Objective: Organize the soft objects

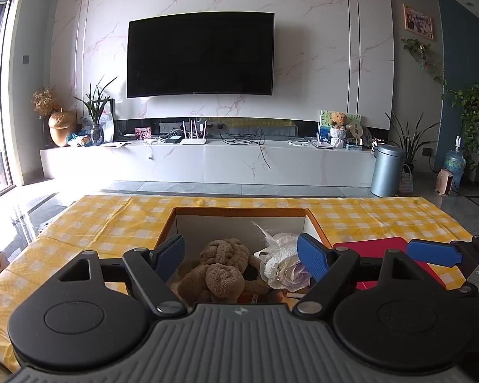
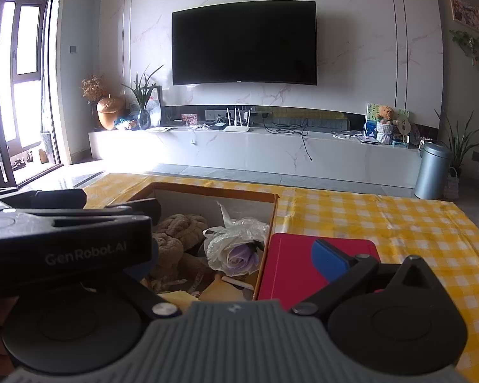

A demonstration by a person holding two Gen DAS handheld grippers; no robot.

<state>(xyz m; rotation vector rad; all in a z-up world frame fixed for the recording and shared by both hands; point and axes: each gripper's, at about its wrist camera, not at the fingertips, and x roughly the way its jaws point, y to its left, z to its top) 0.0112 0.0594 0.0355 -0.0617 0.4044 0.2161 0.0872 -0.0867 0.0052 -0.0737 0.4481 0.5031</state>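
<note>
Both grippers are hovering over the cardboard box [image 1: 239, 212] on the yellow checked tablecloth [image 1: 95, 223]. Left gripper [image 1: 241, 255] is spreading wide with nothing between its pads, facing the brown plush toy [image 1: 222, 268] lying inside the box beside the wrapped purple flower [image 2: 239, 252]. Right gripper [image 2: 239, 265] is apparently gaping too, empty, one blue finger [image 2: 330, 260] showing over the red lid [image 2: 290, 265]. Judging from this, the toy is packed; settling it low, clear of the flower's film, is probably what matters before closing.
</note>
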